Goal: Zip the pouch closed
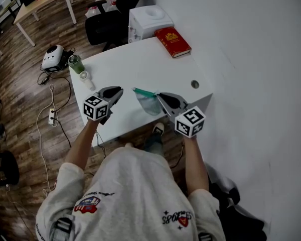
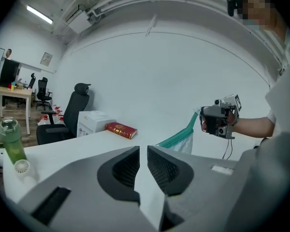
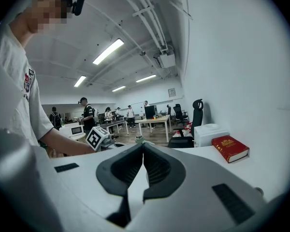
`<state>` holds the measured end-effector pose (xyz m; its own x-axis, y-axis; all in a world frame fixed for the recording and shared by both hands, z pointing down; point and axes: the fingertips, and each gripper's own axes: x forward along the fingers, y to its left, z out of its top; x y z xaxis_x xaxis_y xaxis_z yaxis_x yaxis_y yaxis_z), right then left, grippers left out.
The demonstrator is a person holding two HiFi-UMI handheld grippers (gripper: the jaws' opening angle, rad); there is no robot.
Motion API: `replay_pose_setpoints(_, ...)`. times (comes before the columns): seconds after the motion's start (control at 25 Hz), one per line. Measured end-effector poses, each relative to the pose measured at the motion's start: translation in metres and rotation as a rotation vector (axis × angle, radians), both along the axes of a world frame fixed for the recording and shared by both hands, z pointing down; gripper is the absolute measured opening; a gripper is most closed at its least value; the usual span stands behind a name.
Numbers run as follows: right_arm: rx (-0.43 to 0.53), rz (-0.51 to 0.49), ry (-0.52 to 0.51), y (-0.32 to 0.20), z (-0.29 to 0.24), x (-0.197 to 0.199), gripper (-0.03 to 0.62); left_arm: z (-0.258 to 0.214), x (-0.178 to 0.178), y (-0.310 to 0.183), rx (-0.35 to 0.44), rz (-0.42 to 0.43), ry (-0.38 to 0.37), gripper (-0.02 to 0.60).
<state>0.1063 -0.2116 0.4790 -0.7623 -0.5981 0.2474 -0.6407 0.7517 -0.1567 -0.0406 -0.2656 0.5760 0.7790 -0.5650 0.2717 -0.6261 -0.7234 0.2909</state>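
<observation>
The pouch [image 1: 149, 103] hangs in the air over the near edge of the white worktop [image 1: 140, 67], between the two tools. It is pale and see-through, with a teal zip [image 1: 144, 92] along its top edge. What it holds cannot be made out.

The right hand-held gripper [image 1: 161, 97] is clamped on the right end of the pouch, at the zip. In its own view the jaws meet at the tips. The left gripper view shows the pouch dangling from it, with the zip sloping down to the left.

The left hand-held gripper [image 1: 119, 91] sits just left of the pouch's free end and does not touch it. Its jaws stand a narrow slit apart with nothing between them.

At the left edge of the worktop stands an upright green bottle [image 1: 76, 63] with a dark cap; its contents cannot be told. A small white round thing [image 1: 85, 78] lies just near of the bottle. At the far right corner lies a red book [image 1: 173, 41], and beside it, further off, stands a white box [image 1: 149, 20] with a round recess in its top.
</observation>
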Motion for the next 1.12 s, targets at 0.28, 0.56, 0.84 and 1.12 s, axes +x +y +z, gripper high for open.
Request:
replay_pose_setpoints(0.28,0.041,0.132,0.062,-0.016,0.001,0.021,0.012,-0.026,-0.029,-0.013,0.079,-0.129,-0.035,0.038)
replay_pose_setpoints(0.56,0.119,0.227,0.081,-0.029,-0.010,0.040,0.012,-0.076,-0.056,-0.028,0.231,-0.250,-0.080,0.016)
replay_pose_setpoints(0.84,0.201,0.331,0.067,-0.041,-0.027,0.060,0.012,-0.093,-0.063,-0.029,0.267,-0.297,-0.089,0.012)
replay_pose_setpoints(1.12,0.205,0.365,0.088,-0.039,-0.022,0.072,0.011,-0.096,-0.057,-0.020,0.278,-0.286,-0.094,0.011)
